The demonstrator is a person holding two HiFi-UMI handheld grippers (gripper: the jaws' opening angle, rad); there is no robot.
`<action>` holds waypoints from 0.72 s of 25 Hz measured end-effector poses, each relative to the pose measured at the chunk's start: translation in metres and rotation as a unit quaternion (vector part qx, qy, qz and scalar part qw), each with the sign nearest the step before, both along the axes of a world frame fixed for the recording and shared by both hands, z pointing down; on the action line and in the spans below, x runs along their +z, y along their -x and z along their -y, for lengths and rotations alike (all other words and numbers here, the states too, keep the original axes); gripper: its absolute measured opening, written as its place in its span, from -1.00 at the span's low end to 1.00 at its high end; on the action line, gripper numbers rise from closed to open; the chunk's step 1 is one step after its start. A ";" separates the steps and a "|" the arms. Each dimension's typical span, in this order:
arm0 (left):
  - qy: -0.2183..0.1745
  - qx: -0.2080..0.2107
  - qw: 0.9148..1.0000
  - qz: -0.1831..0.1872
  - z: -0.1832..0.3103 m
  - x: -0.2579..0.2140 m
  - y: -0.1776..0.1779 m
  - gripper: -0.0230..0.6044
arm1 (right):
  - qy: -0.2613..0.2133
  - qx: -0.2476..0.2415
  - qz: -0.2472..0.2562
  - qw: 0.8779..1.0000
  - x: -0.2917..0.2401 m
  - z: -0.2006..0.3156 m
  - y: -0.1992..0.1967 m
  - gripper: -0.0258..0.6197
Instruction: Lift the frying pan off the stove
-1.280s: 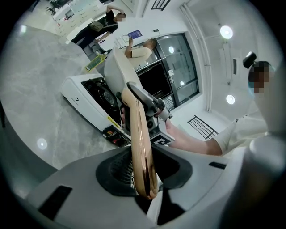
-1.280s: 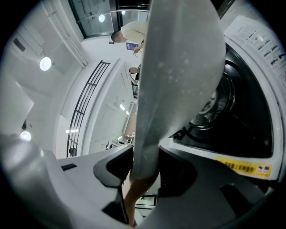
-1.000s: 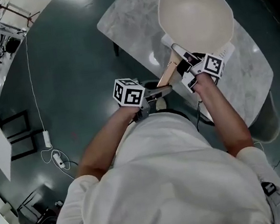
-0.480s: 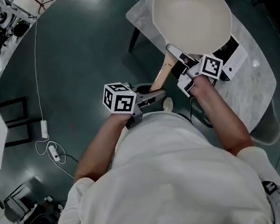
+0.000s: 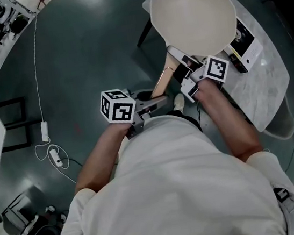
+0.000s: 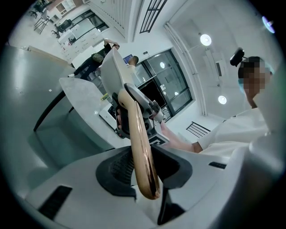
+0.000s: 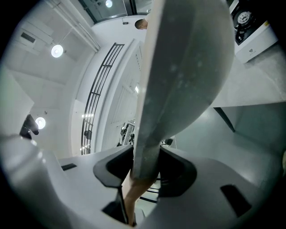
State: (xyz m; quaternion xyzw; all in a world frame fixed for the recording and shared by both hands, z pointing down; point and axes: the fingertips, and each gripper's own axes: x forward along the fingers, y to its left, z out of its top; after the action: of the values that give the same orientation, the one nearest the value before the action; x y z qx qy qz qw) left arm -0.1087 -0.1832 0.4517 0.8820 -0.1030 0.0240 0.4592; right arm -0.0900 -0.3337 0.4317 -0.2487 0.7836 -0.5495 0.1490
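A cream-lined frying pan (image 5: 193, 15) hangs in the air at the top of the head view, its open side facing up. It is off the stove (image 5: 244, 41), a black-and-white unit that sits on the pale marble bench (image 5: 271, 91) just beside the pan's lower right rim. Much of the pan's left side lies past the bench's left edge, with dark floor (image 5: 74, 59) below it.

The pan's long axis runs from the bowl at upper right down and left toward the person. Its handle (image 5: 162, 79) points at the person's chest: a grey neck at the bowl, then a copper-coloured grip.

The right gripper (image 7: 146, 167) has its fingers (image 7: 176, 172) clamped on the grey neck where it widens into the pan's underside. In the right gripper view that underside is bare, with the stove and the bench beyond it.

The left gripper (image 6: 145, 167) has its fingers (image 6: 117, 169) clamped on the copper grip close to its rounded end. The two grippers sit near each other along the handle, the left one nearer the person.

Left of the pan and grippers the floor is wide and open, crossed by a thin white cable (image 5: 40, 102) well apart from them. To the right, the bench's curved edge runs down past the person's right forearm.
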 end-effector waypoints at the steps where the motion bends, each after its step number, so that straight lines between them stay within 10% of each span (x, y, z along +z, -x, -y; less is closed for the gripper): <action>1: 0.000 0.001 1.000 0.000 -0.005 0.001 0.006 -0.54 | 0.000 0.001 0.000 1.000 0.001 -0.005 0.007 -0.40; 18: -0.002 0.019 1.000 -0.011 -0.019 -0.003 0.017 -0.54 | -0.004 0.013 -0.005 1.000 -0.004 -0.019 0.014 -0.39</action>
State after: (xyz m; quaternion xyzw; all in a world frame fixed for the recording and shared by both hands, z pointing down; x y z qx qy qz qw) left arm -0.1252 -0.1645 0.4484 0.8849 -0.0811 0.0224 0.4581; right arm -0.1036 -0.3145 0.4281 -0.2614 0.7831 -0.5432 0.1532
